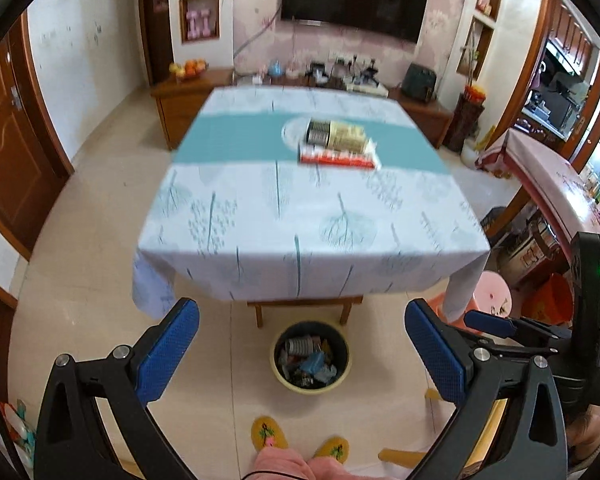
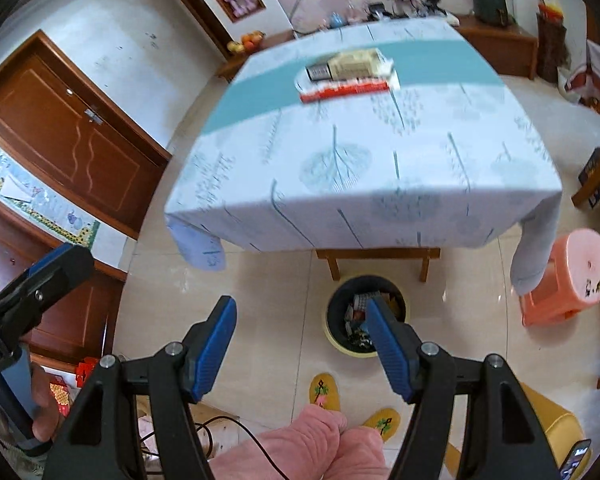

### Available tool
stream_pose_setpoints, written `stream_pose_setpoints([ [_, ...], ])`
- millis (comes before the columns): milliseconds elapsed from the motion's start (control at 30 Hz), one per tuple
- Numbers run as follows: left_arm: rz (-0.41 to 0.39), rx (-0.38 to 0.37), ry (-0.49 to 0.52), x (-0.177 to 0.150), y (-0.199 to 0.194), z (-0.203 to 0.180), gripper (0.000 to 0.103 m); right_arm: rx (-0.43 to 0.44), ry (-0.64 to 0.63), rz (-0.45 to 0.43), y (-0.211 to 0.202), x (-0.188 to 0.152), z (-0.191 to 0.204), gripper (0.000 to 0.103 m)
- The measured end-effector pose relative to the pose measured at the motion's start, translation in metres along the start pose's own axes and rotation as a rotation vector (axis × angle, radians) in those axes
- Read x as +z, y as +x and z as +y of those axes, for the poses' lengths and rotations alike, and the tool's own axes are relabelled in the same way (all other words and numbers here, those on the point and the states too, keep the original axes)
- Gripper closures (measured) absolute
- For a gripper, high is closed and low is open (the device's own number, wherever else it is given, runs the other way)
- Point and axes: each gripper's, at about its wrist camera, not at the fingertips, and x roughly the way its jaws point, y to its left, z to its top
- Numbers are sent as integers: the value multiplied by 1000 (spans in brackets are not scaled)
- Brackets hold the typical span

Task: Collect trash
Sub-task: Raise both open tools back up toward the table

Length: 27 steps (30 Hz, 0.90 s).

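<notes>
We hold the left gripper [image 1: 302, 354] and the right gripper [image 2: 300, 348] spread wide and empty. The trash bin [image 1: 311, 356], lower centre, holds wrappers; two packets [image 1: 338, 144] lie on the table [image 1: 260, 216]. One pink stool [image 2: 568, 276] stands at right.

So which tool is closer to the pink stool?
Right. The right tool hangs open above the floor with the pink stool off to its right; the left tool is open too, on the far side of the right one.

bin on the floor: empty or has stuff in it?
Has stuff in it. The bin stands upright below the table edge, with crumpled wrappers and scraps visible inside, well under the rim.
</notes>
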Motion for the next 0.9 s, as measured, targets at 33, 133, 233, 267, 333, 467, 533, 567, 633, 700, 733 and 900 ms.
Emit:
stream_pose_setpoints([
  [33, -17, 5, 8, 4, -7, -4, 1, 3, -8, -13, -8, 3, 1, 36],
  [133, -60, 17, 35, 14, -25, -13, 1, 8, -22, -48, -23, 10, 3, 36],
  [233, -109, 37, 68, 23, -38, -24, 1, 11, -36, -93, -38, 20, 2, 36],
  [267, -120, 43, 74, 26, -41, -27, 1, 8, -39, -106, -42, 23, 2, 35],
  [333, -149, 56, 87, 34, -48, -33, 1, 17, -51, -140, -53, 30, 2, 36],
  [467, -181, 64, 91, 51, -55, -40, 1, 12, -91, -192, -69, 44, 6, 36],
  [533, -193, 61, 88, 59, -55, -41, 1, 6, -107, -209, -73, 51, 6, 36],
  [567, -196, 61, 86, 62, -54, -41, 1, 4, -112, -219, -74, 55, 5, 36],
  [633, -198, 65, 81, 70, -48, -40, 1, -5, -111, -226, -75, 63, 3, 36],
  [700, -185, 54, 75, 77, -42, -39, 1, -10, -104, -229, -73, 70, 1, 35],
  [733, -172, 40, 67, 83, -35, -36, 1, -14, -103, -233, -72, 75, -1, 35],
  [900, -125, 7, 59, 113, 1, -22, 1, -47, -99, -232, -55, 102, -6, 35],
])
